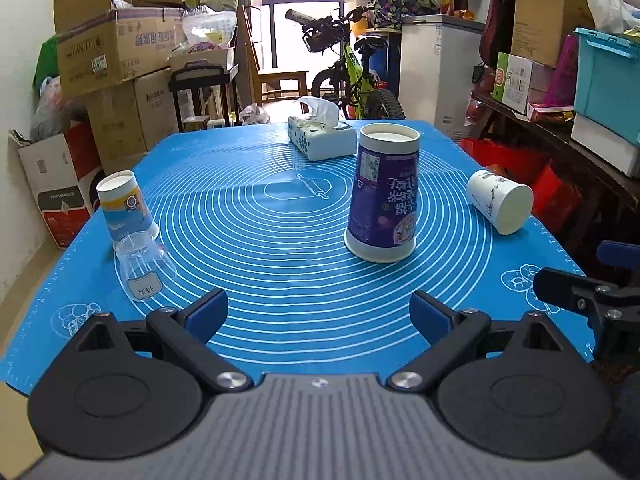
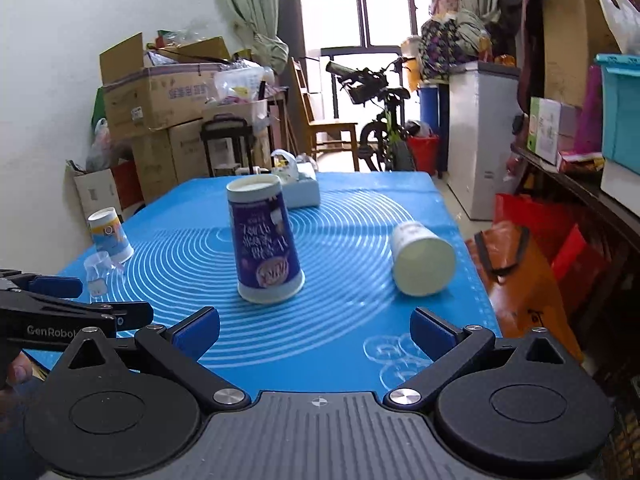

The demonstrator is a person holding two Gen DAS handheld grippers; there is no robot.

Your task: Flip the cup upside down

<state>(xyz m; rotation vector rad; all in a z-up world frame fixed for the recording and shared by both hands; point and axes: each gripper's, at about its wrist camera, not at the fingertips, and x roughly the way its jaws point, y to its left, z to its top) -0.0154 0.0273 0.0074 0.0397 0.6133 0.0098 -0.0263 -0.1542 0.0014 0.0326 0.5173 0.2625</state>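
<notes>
A tall purple paper cup (image 1: 383, 192) (image 2: 265, 239) stands upside down mid-mat. A white paper cup (image 1: 500, 201) (image 2: 423, 258) lies on its side at the right, its mouth toward me. A small blue-and-yellow cup (image 1: 126, 205) (image 2: 109, 235) stands upside down at the left, with a clear plastic cup (image 1: 143, 266) (image 2: 97, 271) upside down in front of it. My left gripper (image 1: 318, 312) is open and empty near the front edge. My right gripper (image 2: 316, 330) is open and empty, short of the purple cup and the white cup.
A blue silicone mat (image 1: 280, 240) (image 2: 344, 320) covers the table. A tissue box (image 1: 321, 136) (image 2: 300, 186) sits at the far end. Cardboard boxes (image 1: 116, 52) stand left, a bicycle (image 1: 352, 64) behind, shelves and red bags (image 2: 560, 248) right.
</notes>
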